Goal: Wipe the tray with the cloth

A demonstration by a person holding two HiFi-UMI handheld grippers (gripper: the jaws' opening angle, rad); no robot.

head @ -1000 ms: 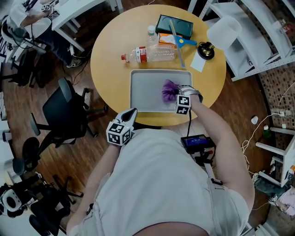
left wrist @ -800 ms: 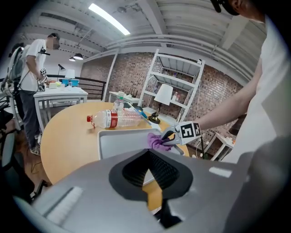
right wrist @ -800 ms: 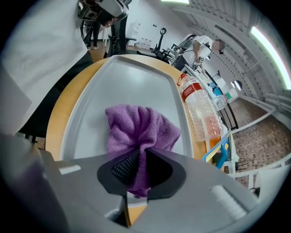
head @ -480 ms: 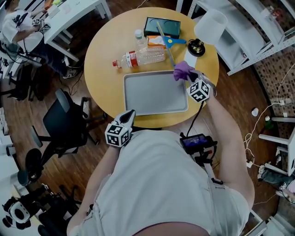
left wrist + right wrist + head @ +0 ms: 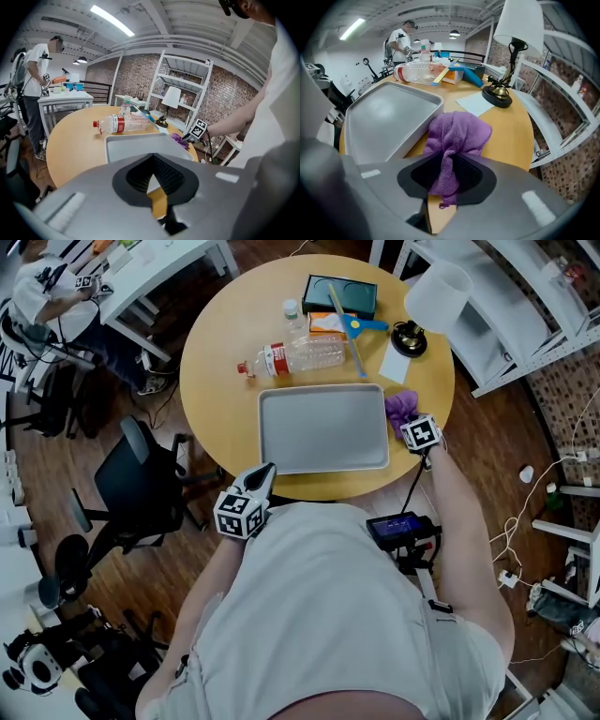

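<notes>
A round wooden table [image 5: 216,334] stands on a dark plank floor [image 5: 497,456]. 1 black office chair [image 5: 141,479] sits at its left. A white desk [image 5: 164,263] is far left, and white shelving [image 5: 534,287] is far right. A brick wall [image 5: 140,79] runs behind the shelving, and 1 strip light [image 5: 112,21] glows on the ceiling.

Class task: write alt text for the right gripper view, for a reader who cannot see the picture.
The right gripper pinches a bunched purple cloth lying on the wooden table, just outside the rim of a grey tray. Behind are a lamp, a sheet of paper and a plastic bottle on its side.
</notes>
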